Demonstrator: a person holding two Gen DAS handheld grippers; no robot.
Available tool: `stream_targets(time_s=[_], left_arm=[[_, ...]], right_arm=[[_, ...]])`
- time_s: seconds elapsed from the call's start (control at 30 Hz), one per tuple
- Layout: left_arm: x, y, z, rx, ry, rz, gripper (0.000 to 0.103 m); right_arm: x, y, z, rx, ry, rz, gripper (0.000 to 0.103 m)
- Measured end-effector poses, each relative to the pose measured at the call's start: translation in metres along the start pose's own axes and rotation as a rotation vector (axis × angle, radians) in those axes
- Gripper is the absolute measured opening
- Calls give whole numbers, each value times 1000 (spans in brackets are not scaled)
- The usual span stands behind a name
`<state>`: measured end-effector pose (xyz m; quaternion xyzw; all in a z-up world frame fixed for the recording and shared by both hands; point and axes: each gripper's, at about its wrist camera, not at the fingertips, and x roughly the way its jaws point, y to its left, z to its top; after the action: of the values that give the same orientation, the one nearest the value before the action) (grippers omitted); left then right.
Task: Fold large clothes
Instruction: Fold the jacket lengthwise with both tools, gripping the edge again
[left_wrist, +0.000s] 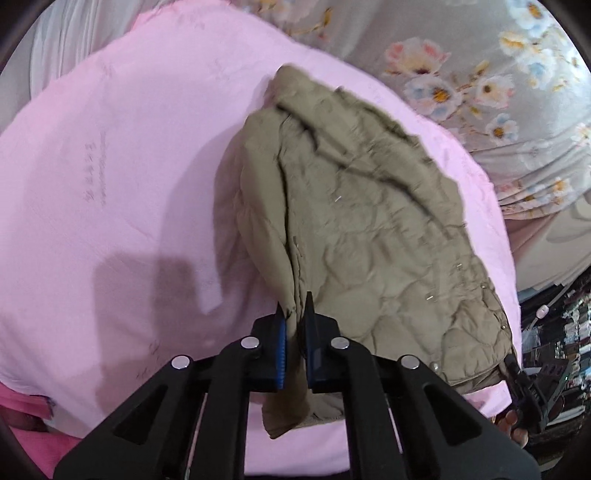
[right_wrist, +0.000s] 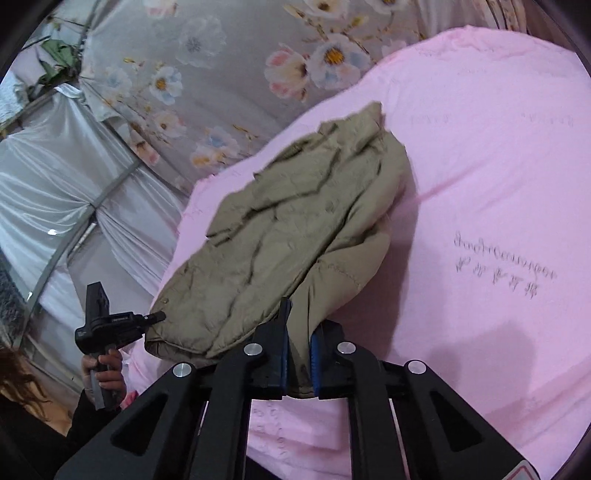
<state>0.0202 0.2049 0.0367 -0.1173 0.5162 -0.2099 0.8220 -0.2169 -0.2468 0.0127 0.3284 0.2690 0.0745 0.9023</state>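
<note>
Olive quilted jacket is lying bunched on the pink bed sheet, near edge lifting. It's looking soft, puffy, light but bulky w/ a slick shell, so best taking it by hems or seams. Left hand-held gripper is clamping the hem; right hand-held gripper is clenching another padded edge. Faint stitched lettering on the sheet isn't readable; floral bedding is lying behind

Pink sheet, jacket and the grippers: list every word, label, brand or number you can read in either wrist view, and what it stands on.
No text can be read.
pink sheet: faint embroidered lines of lettering, too blurred to read.
left gripper: small white label on its body, too small to read.
quilted jacket: no label or print visible.
</note>
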Motion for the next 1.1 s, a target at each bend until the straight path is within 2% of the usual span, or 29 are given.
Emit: stream_targets(time_s=[0.1,0.17,0.27,0.33,0.4,0.47,0.67,0.73,0.83,0.9,0.97,1.1], left_arm=[[-57,-20,1,34,-80,-66,5],[-96,-34,7,58,-166,-106,5],[-133,-55,25,104,-282,-137,5],[-138,-68,44,139,-326,-136,5],[-126,-79,70,158,-342,-114,5],[-95,-87,102,158,-328,-66,5],[28,-88,165,161,-262,137,7],[73,-85,180,173,-205,189,8],[122,-69,190,154,-146,204,9],[147,-59,191,133,-121,209,10],[158,-51,190,121,-120,185,12],[144,-46,189,102,-136,105,19]], right_arm=[[-35,31,20,-92,-81,51,8],[-56,52,40,-142,-162,76,8],[-67,64,73,-153,-268,91,8],[-58,58,102,-124,-320,105,8],[-35,51,128,-121,-343,61,8],[-4,40,147,-107,-336,11,8],[104,-7,187,14,-262,-94,8],[133,-20,193,37,-231,-130,8],[169,-38,194,47,-180,-192,11],[189,-53,193,71,-140,-203,14],[194,-64,191,110,-129,-187,17],[177,-78,190,207,-133,-96,18]])
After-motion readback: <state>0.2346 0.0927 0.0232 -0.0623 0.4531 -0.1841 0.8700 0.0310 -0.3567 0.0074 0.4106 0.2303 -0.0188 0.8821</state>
